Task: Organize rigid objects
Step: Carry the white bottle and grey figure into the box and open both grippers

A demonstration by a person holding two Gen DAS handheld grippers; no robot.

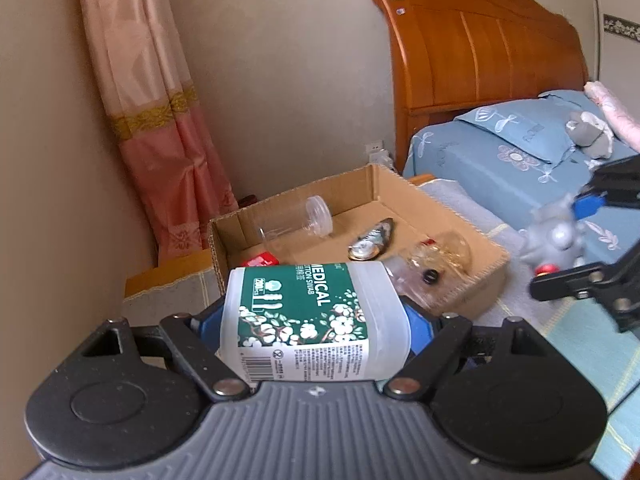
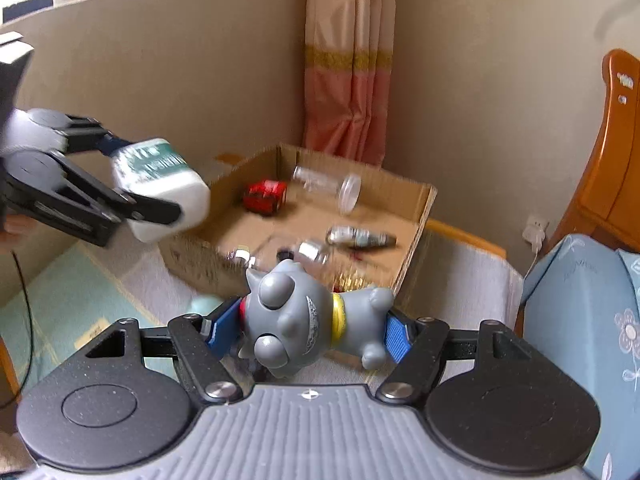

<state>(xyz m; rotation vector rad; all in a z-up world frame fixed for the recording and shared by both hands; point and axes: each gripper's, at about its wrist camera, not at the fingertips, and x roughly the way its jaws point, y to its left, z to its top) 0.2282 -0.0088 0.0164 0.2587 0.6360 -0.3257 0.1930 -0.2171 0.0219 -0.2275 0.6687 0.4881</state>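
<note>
The left gripper (image 1: 316,320) clamps a white plastic cotton-swab tub with a green flowered label (image 1: 312,316) sideways between its blue-padded fingers (image 1: 418,330). Just beyond it sits an open brown cardboard box (image 1: 400,196) on a pale cloth-covered surface (image 1: 532,320). Inside the box lie a clear plastic jar (image 1: 304,220), a small red item (image 1: 262,259), a silvery tube (image 1: 370,240) and a clear crumpled bottle (image 1: 436,260). At right, the right gripper (image 1: 576,244) pinches a grey rubber cat figurine (image 1: 554,240). Behind stand a blue-sheeted bed with an orange wooden headboard (image 1: 480,44) and a pink curtain (image 1: 148,100).
</note>
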